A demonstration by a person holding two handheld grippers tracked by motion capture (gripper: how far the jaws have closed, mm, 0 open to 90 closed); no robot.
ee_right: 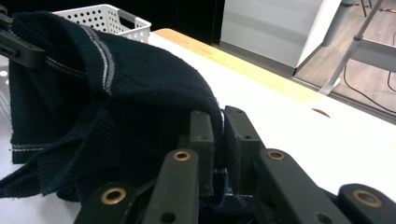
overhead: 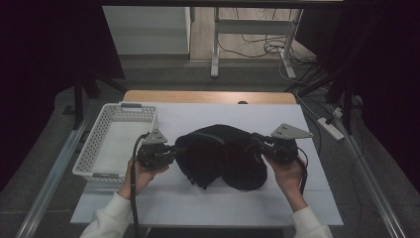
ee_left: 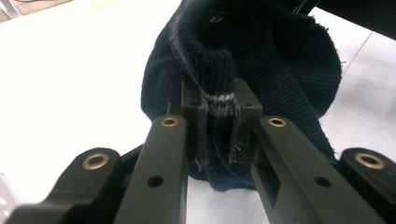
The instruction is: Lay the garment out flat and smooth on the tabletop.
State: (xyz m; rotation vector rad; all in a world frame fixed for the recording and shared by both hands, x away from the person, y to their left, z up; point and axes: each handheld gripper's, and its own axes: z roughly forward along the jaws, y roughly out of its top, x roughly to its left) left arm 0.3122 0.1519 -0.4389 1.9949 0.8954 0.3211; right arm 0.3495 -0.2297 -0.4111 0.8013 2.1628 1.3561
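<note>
A dark navy knitted garment with thin pale stripes hangs bunched between the two grippers over the white table. My left gripper is shut on its ribbed striped edge at the garment's left side. My right gripper is shut on a fold of the same garment at its right side. The cloth sags in the middle, with its lower part resting on the table. In the right gripper view the left gripper shows far off at the upper left, clamped on the cloth.
A white perforated basket stands at the left edge of the table, beside my left hand; its rim shows behind the garment. The table's wooden far edge lies beyond. Desk legs and cables sit on the floor behind.
</note>
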